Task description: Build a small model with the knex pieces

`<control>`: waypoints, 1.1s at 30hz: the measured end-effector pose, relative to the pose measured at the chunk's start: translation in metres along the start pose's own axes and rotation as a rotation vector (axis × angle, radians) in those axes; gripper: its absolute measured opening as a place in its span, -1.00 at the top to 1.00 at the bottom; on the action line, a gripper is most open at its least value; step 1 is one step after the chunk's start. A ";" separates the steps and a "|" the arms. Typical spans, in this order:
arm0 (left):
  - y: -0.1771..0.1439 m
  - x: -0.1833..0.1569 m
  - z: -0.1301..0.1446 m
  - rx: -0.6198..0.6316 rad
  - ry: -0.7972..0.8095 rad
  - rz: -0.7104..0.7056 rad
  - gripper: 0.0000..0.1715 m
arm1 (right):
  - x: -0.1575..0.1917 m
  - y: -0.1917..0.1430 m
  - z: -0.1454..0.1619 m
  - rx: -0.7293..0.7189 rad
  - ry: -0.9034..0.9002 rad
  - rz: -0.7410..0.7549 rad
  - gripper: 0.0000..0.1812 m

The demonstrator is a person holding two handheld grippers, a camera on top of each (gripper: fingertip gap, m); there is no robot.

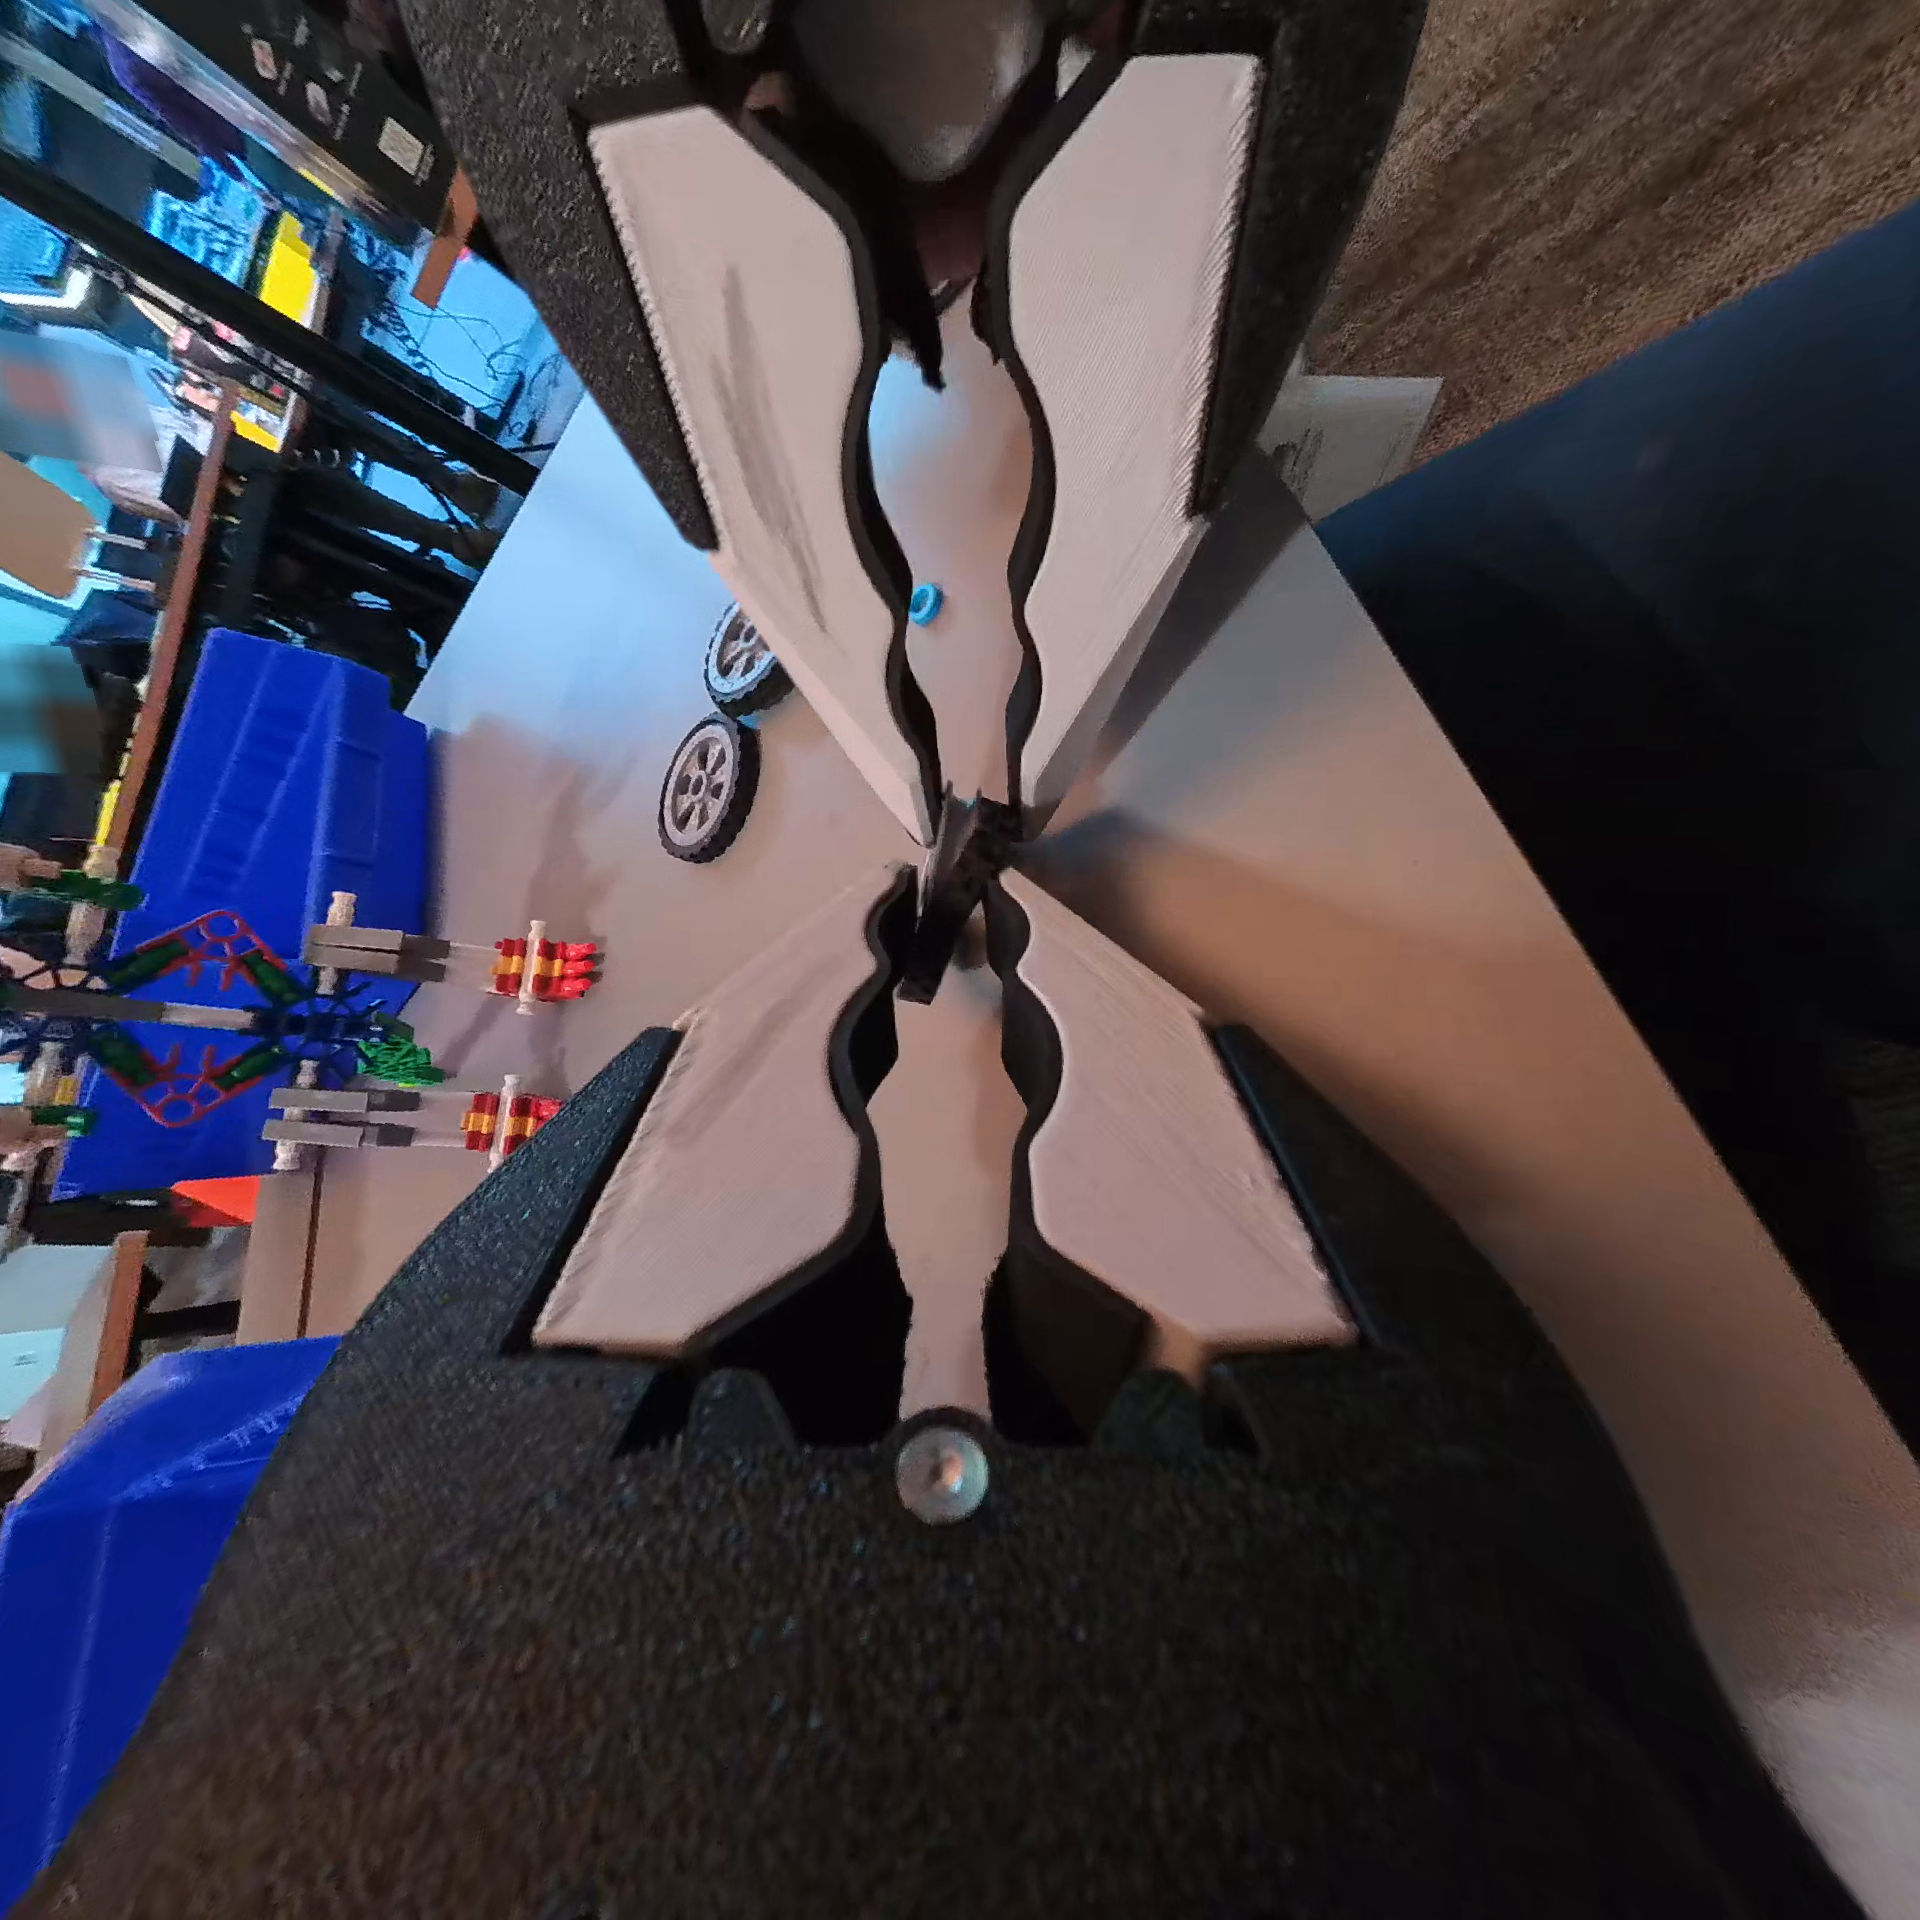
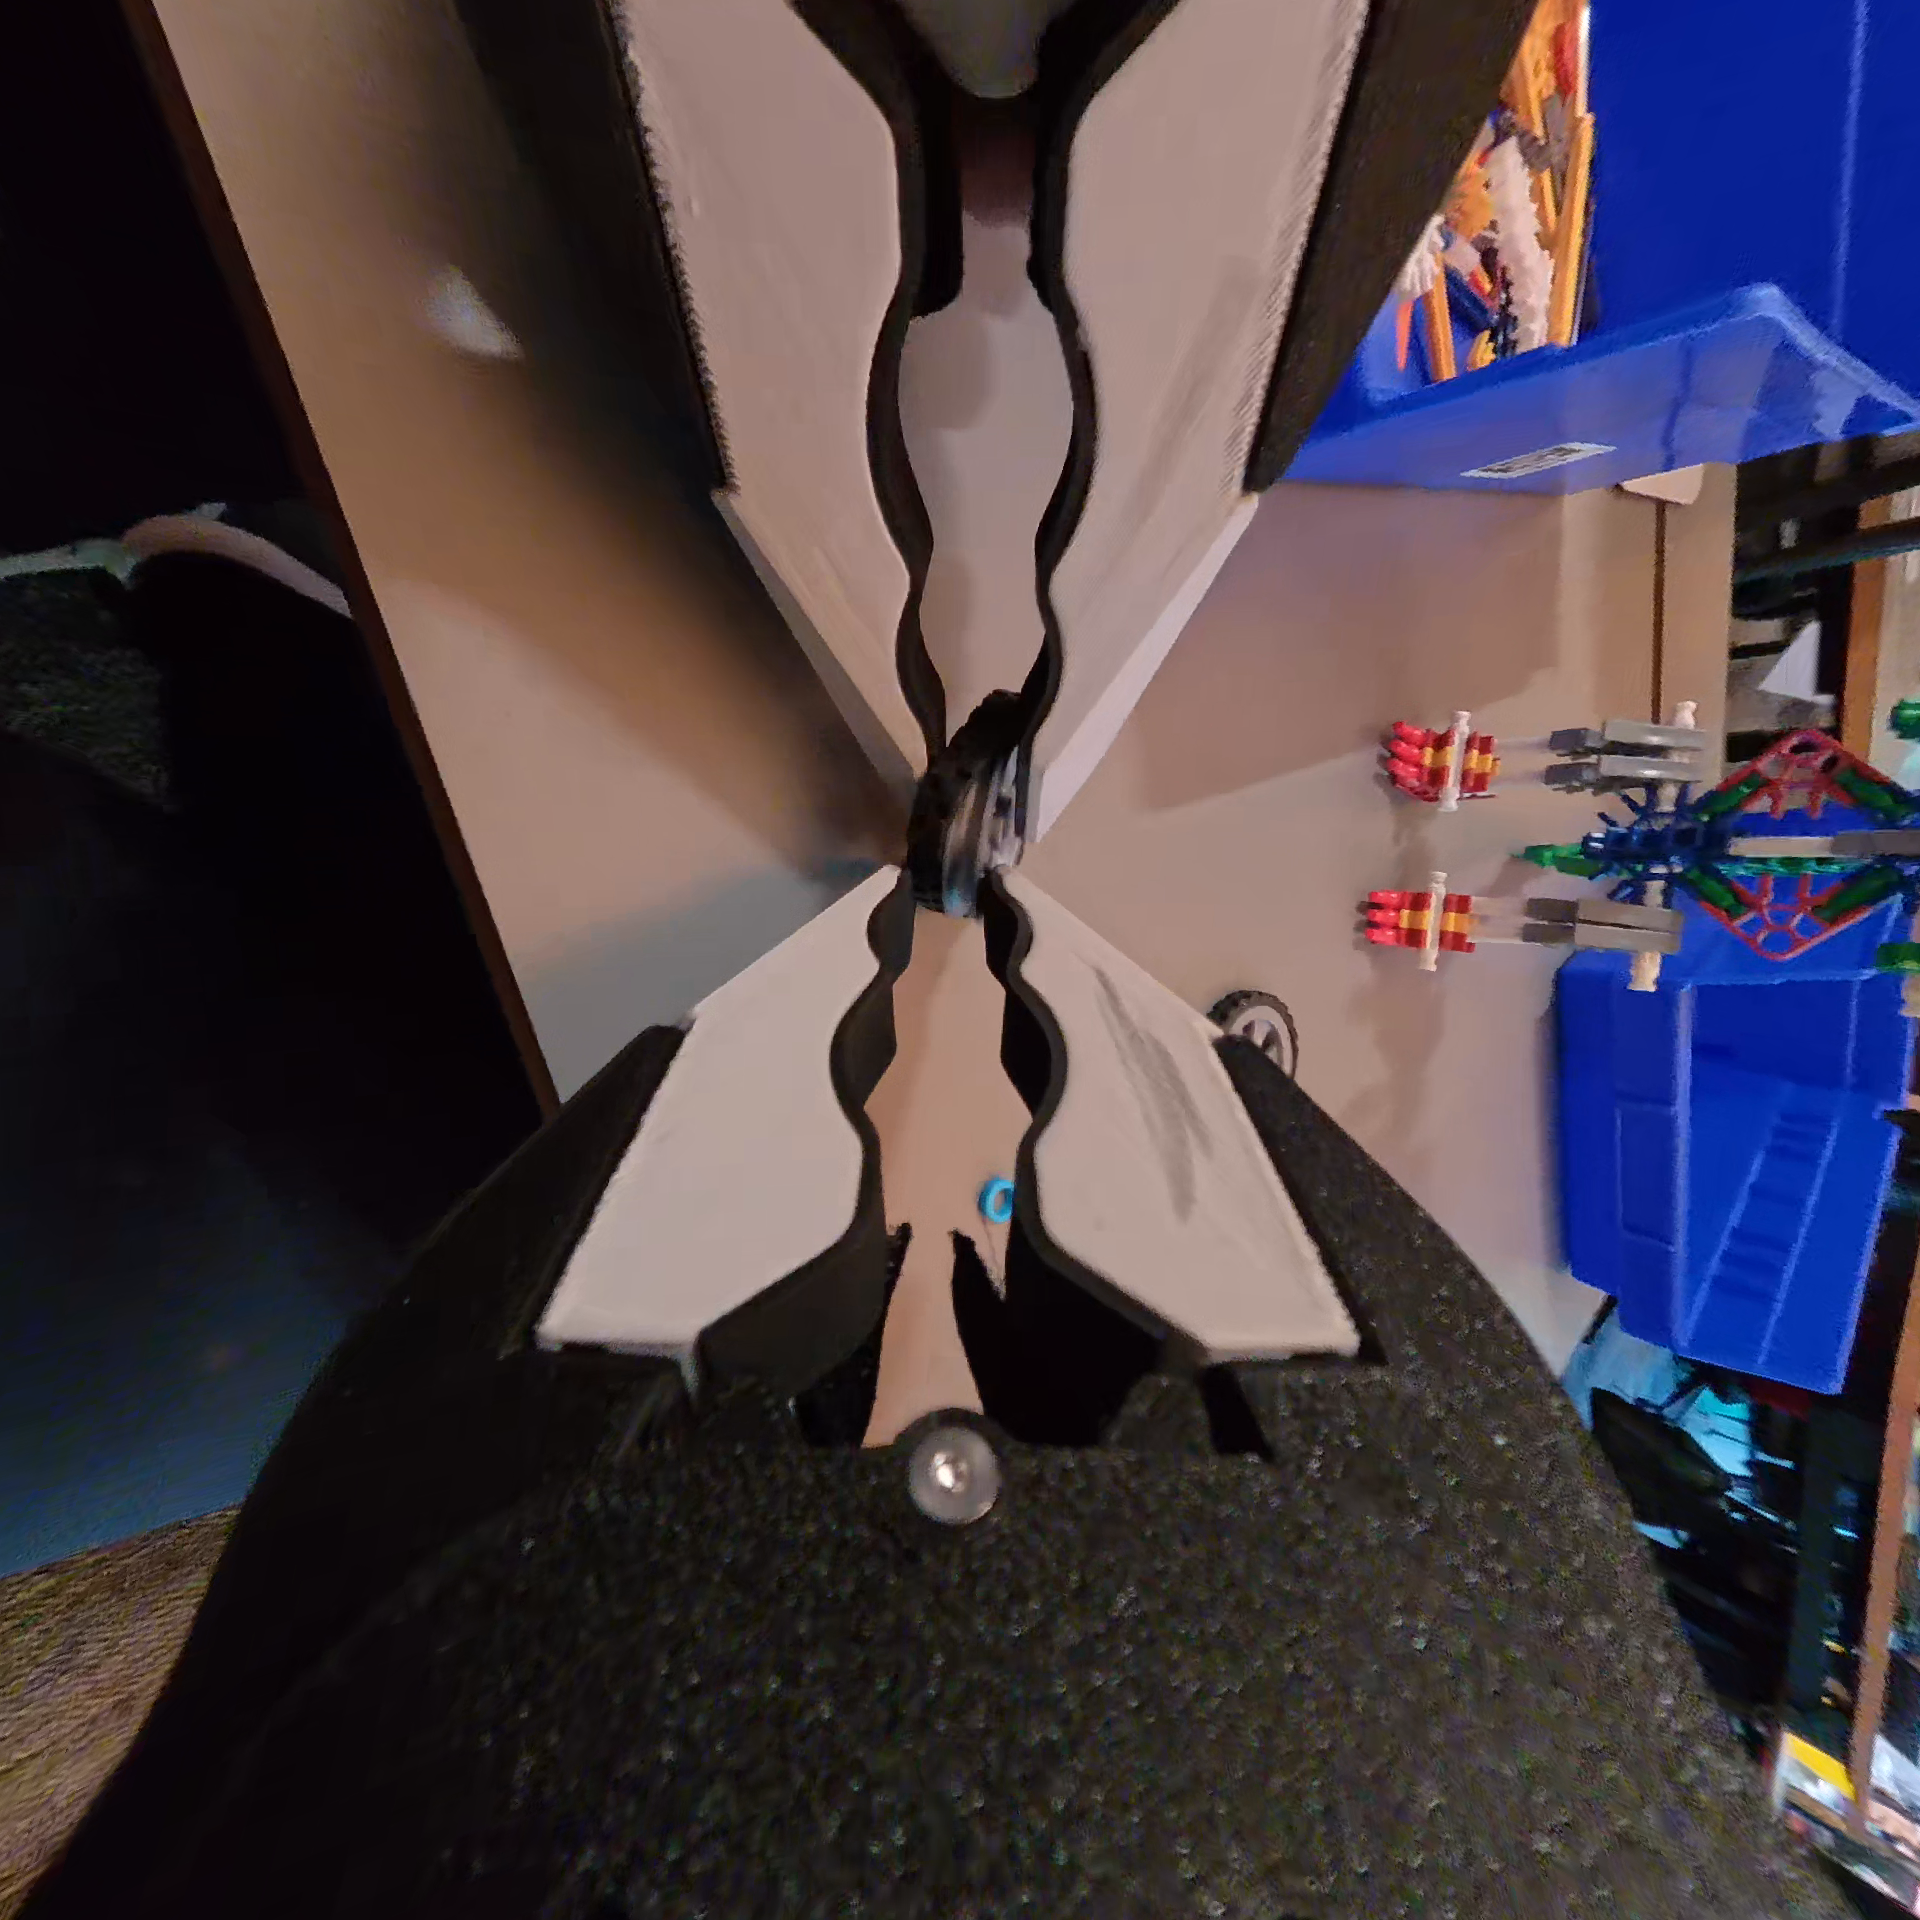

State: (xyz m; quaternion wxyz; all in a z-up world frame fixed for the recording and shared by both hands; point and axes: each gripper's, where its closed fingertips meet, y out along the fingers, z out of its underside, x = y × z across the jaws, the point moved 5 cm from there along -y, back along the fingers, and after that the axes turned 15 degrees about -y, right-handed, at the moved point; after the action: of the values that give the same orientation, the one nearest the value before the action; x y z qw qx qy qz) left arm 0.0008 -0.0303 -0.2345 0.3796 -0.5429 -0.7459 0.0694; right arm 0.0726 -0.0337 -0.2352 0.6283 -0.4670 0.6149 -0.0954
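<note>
Two tools meet tip to tip: a black wheel point(image 2: 961, 821) is clamped by the right tool point(image 2: 951, 883). A small black piece point(image 1: 951, 914) is pinched by the left tool point(image 1: 961, 894). Two spare wheels point(image 1: 710, 790) lie on the desk point(image 1: 1299, 831) at ten o'clock.

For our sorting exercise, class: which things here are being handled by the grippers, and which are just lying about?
Handled: wheel, where the tips of the left gripper and right gripper meet.

Lying about: spare wheels, blue ring, toy model, blue bins.
</note>
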 end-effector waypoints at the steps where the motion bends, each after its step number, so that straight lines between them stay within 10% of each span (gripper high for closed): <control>1: 0.000 0.000 0.000 0.000 0.004 -0.003 0.87 | 0.000 0.000 0.000 -0.004 0.007 -0.015 0.87; 12: -0.001 0.000 0.001 0.016 -0.049 0.044 0.90 | -0.006 0.002 -0.001 -0.026 0.000 -0.130 0.87; 26: -0.006 0.029 -0.005 -0.065 -0.673 0.257 0.93 | -0.018 -0.009 0.006 -0.115 0.223 0.221 0.90; 33: -0.001 0.018 -0.005 0.003 -0.550 0.235 0.84 | -0.016 -0.006 0.008 -0.111 0.206 0.165 0.94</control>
State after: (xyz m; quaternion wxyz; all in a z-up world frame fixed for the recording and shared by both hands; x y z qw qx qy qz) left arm 0.0014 -0.0170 -0.2219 0.1535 -0.5858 -0.7526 0.2586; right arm 0.0788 -0.0228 -0.2215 0.5406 -0.4366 0.7169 -0.0567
